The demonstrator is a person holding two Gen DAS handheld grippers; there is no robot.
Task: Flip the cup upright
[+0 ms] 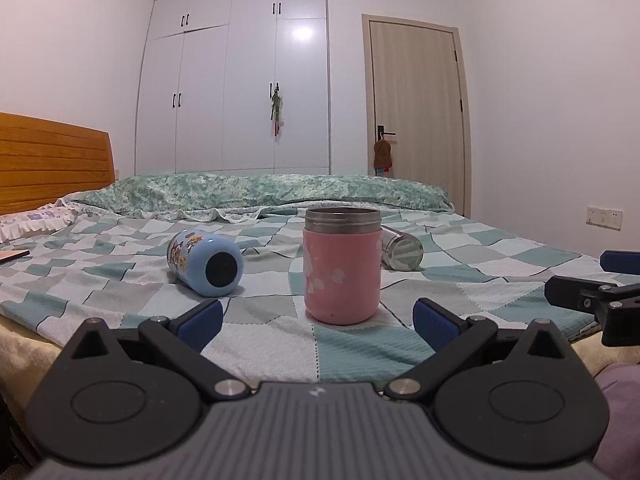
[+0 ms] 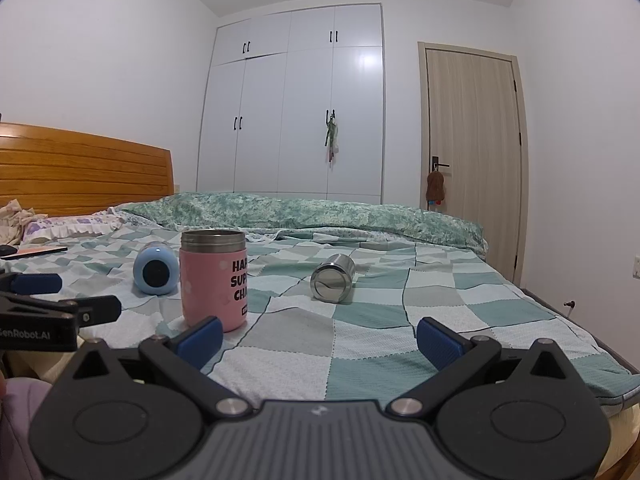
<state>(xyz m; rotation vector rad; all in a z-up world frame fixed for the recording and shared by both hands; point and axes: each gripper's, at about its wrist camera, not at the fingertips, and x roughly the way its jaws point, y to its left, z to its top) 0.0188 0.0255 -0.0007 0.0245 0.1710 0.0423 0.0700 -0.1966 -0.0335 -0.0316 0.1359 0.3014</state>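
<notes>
A pink cup [image 1: 341, 270] with a steel rim stands upright on the checked bedspread; it also shows in the right wrist view [image 2: 213, 280]. A blue cartoon cup [image 1: 204, 261] lies on its side to its left, base towards me [image 2: 156, 268]. A steel cup [image 1: 401, 249] lies on its side behind and right of the pink one [image 2: 333, 277]. My left gripper [image 1: 318, 320] is open and empty, just short of the pink cup. My right gripper [image 2: 319, 338] is open and empty, near the bed's front edge, well short of the steel cup.
The bed [image 2: 360, 340] has a rolled green quilt [image 2: 300, 212] along its far side and a wooden headboard [image 2: 80, 168] at left. A phone [image 2: 36, 252] lies near the pillow. A wardrobe [image 1: 236, 80] and a door [image 1: 416, 116] stand behind.
</notes>
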